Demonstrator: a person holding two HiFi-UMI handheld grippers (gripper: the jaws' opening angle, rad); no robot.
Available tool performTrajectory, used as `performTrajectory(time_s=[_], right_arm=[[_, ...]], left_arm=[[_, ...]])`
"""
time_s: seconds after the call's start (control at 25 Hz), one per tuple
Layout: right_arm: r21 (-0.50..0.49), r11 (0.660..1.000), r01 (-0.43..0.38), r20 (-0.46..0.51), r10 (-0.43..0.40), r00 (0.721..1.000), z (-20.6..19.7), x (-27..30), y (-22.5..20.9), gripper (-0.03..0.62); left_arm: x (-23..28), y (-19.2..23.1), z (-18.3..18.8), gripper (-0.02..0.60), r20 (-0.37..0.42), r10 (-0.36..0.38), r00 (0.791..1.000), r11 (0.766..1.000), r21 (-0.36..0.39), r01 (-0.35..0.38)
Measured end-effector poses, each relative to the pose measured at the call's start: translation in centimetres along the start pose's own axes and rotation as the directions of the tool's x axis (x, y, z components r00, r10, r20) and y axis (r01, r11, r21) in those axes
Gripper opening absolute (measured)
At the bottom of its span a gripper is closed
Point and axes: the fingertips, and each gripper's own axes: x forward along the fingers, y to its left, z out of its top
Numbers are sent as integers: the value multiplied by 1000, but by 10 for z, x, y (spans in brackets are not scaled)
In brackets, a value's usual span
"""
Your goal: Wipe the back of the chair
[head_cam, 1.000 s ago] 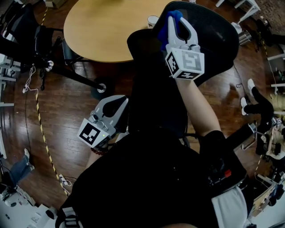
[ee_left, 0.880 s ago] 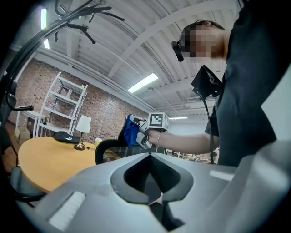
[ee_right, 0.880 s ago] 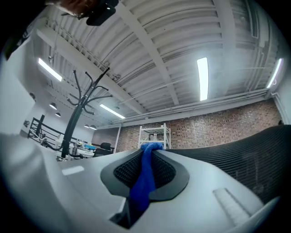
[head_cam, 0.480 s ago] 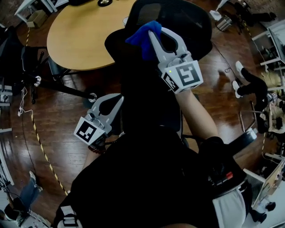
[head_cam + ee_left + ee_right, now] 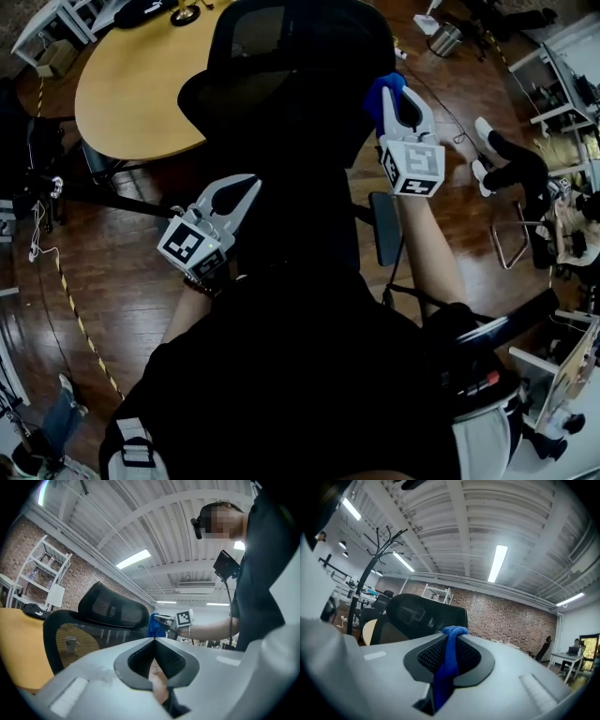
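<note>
Wooden floor (image 5: 122, 281) and a round surface (image 5: 131, 94) lie beyond the black mesh chair back (image 5: 291, 84), which stands upright mid-scene. The right tongs (image 5: 398, 86) are clamped on a blue cloth (image 5: 380, 94) at the back's right edge, so the mesh lies to their left. The left tongs (image 5: 249, 182), closed on nothing, hang nearer, by its left side.

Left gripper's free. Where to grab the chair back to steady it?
Likely the chair back's left rim, from the left: a thin edge the fingers can straddle, nearest the left gripper, away from the right gripper holding the blue cloth at the right side. Open the shut fingers first.
</note>
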Motion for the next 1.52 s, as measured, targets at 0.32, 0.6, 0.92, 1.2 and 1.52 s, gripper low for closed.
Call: performTrajectory(time_s=[0.32,0.6,0.92,1.2,1.52], right_arm=[[-291,956,-36,11,41,999,-21,48,8,35],[-316,943,-105,35,122,992,-17,86,59,35],[-287,931,-226,90,261,961,7,118,134,36],[-297,894,-335,157,392,906,33,129,200,36],[-198,906,-373,223,413,883,55,127,248,37]], left_arm=[[-17,15,-2,3,-47,86,995,996,-20,-87],[-19,33,4,3,-44,118,992,992,-31,-120],[-32,46,10,3,-46,154,987,987,-29,-155],[-56,47,12,3,-45,216,975,976,-15,-217],[-105,44,11,3,-56,272,961,962,6,-272]])
